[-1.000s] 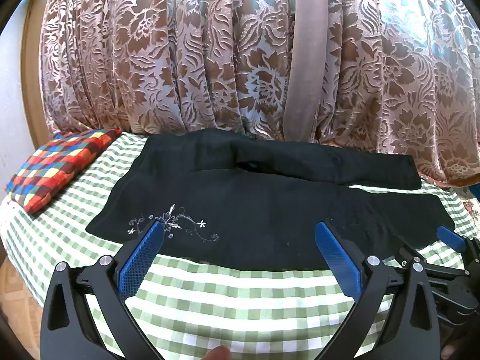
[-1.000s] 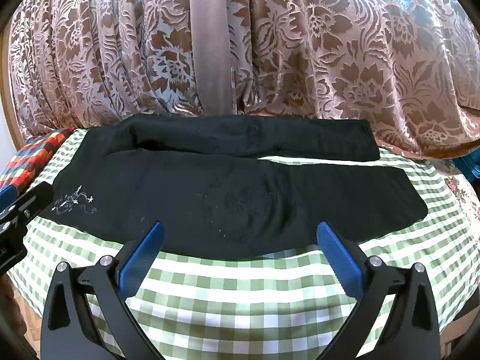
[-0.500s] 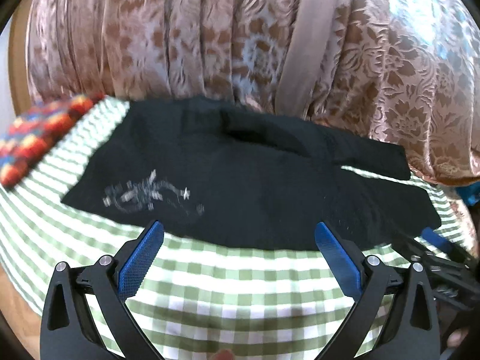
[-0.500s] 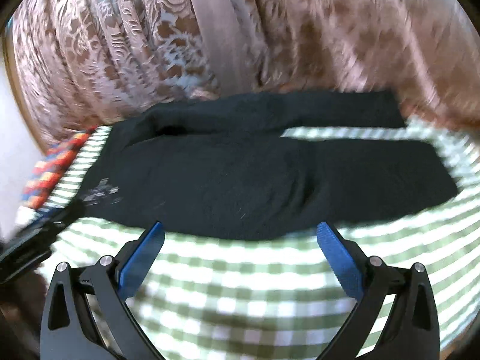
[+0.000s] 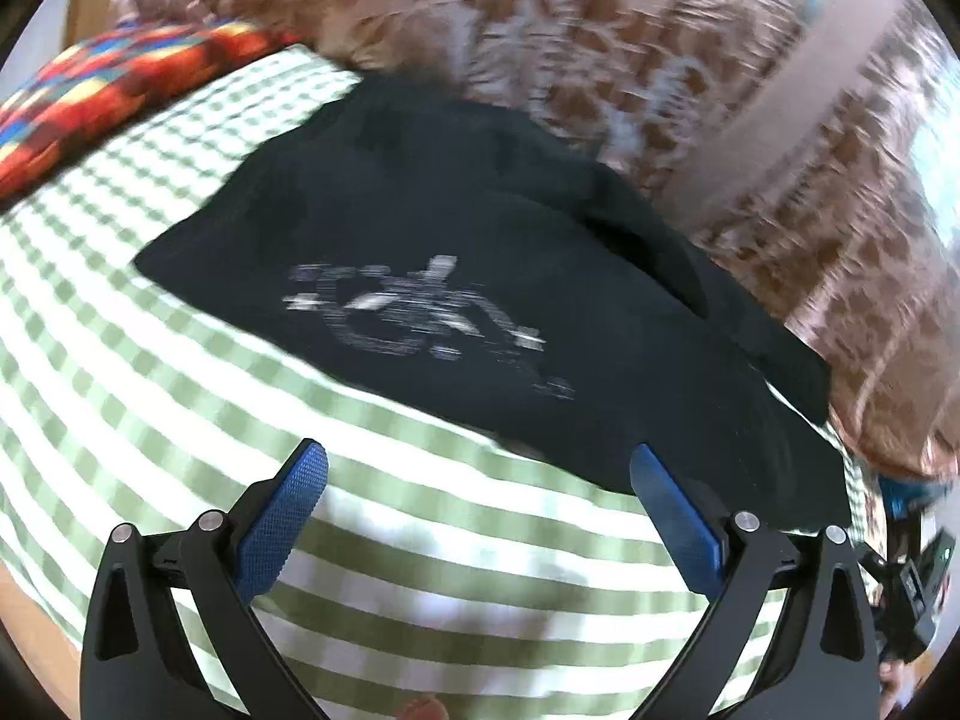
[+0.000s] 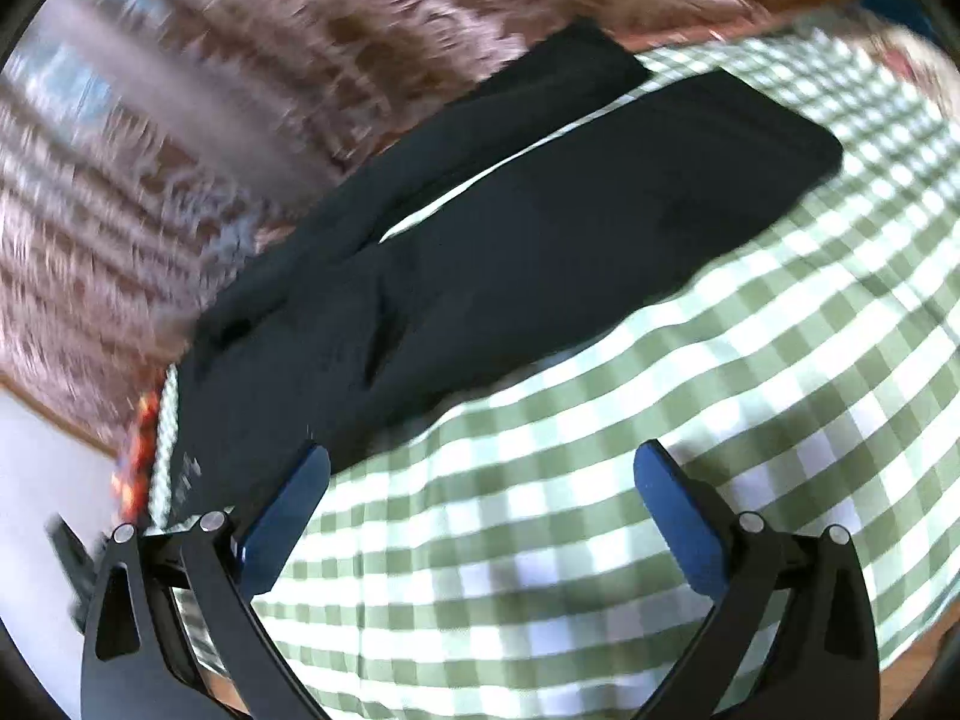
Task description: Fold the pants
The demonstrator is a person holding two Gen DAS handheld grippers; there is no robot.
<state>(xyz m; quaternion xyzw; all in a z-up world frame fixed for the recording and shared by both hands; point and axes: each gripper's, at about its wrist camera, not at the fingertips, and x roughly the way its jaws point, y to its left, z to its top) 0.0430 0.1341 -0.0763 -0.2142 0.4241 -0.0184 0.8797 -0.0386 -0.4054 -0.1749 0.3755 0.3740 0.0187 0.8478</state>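
Black pants [image 5: 456, 252] lie spread on a green-and-white checked cloth [image 5: 180, 396], with white embroidery [image 5: 420, 312] near the waist end. In the right wrist view the pants [image 6: 540, 228] show both legs running up to the right, a strip of cloth between them. My left gripper [image 5: 477, 480] is open and empty, just short of the pants' near edge. My right gripper [image 6: 480, 480] is open and empty over the checked cloth, near the pants' near edge. Both views are motion-blurred.
A floral brown curtain [image 5: 660, 60] hangs right behind the pants. A multicoloured checked cushion [image 5: 108, 90] lies at the left end of the surface. The right gripper's body [image 5: 906, 588] shows at the left view's right edge.
Both grippers have swung and tilted: the left toward the embroidered waist end, the right toward the leg end. Both stay open. The pants have not moved.
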